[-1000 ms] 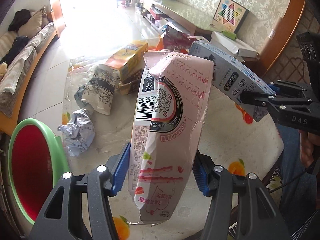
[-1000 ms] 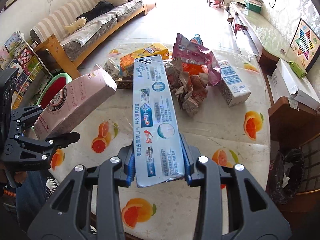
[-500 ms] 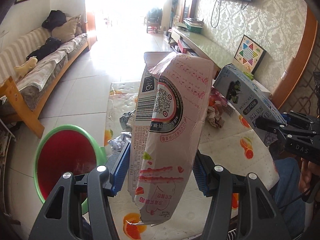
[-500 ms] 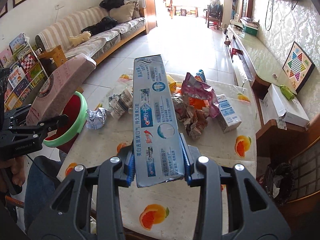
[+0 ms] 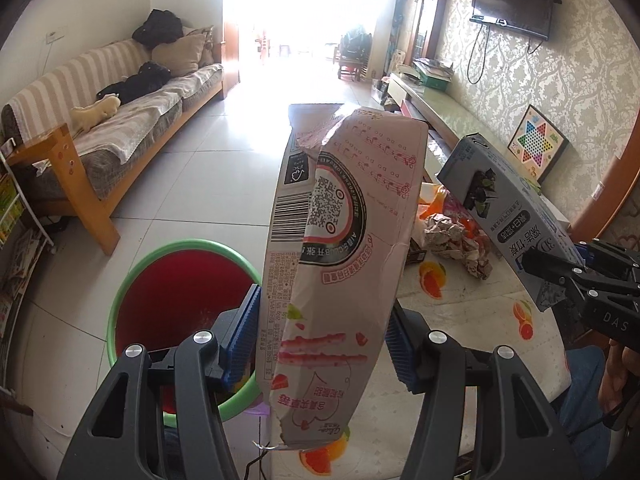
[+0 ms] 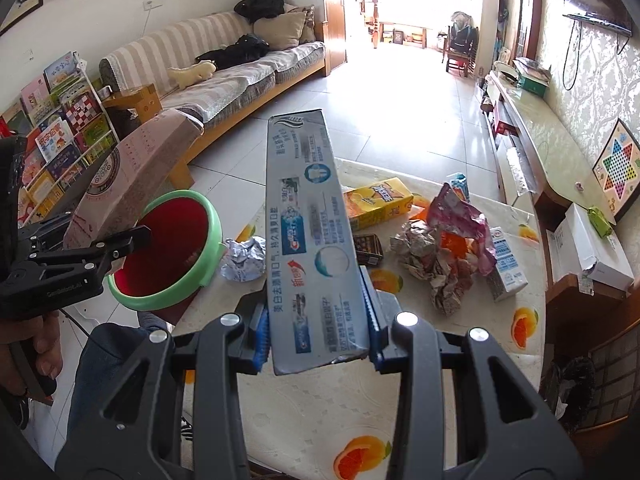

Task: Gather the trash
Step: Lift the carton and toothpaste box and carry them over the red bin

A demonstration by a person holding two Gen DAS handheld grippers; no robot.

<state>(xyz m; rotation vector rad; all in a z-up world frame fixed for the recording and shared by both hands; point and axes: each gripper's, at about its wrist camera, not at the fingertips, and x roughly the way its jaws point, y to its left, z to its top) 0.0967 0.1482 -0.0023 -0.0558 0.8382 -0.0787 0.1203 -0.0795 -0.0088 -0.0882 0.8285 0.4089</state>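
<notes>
Left gripper [image 5: 322, 344] clamps the pink carton [image 5: 340, 256] upright, left of the table edge [image 5: 404, 300]; the bin [image 5: 180, 292] stands below-left. Right gripper [image 6: 318, 344] clamps the toothpaste box [image 6: 312, 240] above the table, crumpled paper [image 6: 436, 264] ahead-right.

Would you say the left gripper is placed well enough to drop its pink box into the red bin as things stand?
Probably yes: the left gripper, shut on the pink box, hangs just beside the red bin, whose open mouth looks unobstructed; a short move left should do.
</notes>
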